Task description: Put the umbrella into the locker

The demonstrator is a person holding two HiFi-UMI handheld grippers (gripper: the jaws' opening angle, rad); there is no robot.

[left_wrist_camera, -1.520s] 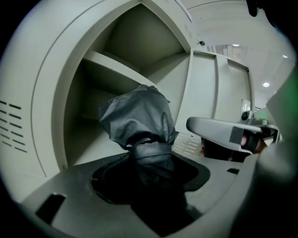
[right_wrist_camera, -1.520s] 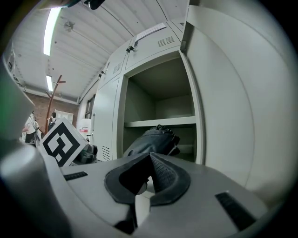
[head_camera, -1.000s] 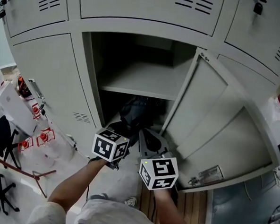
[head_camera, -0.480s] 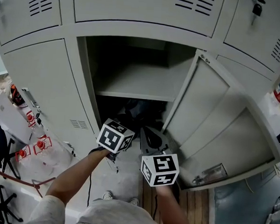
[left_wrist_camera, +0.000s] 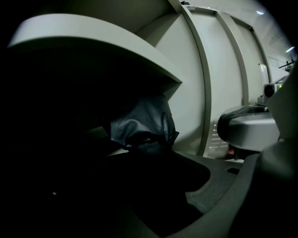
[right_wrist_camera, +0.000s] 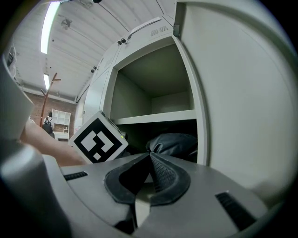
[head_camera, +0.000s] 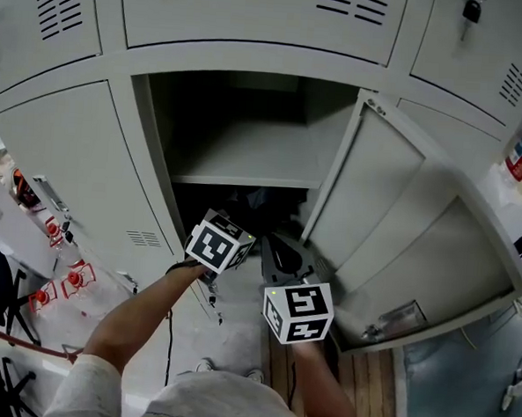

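The left hand-held gripper (head_camera: 235,221) has pushed deeper under the shelf (head_camera: 247,154) of the locker (head_camera: 150,144), where the folded umbrella (left_wrist_camera: 139,125) lies, its grip unreadable in the dark, while the right hand-held gripper (right_wrist_camera: 150,155) waits outside, jaws together and empty, so stowing looks nearly done.

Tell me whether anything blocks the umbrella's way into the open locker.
Nothing visible does. The locker door is swung wide to the right, the opening is free, and the umbrella already lies inside, beneath the shelf.
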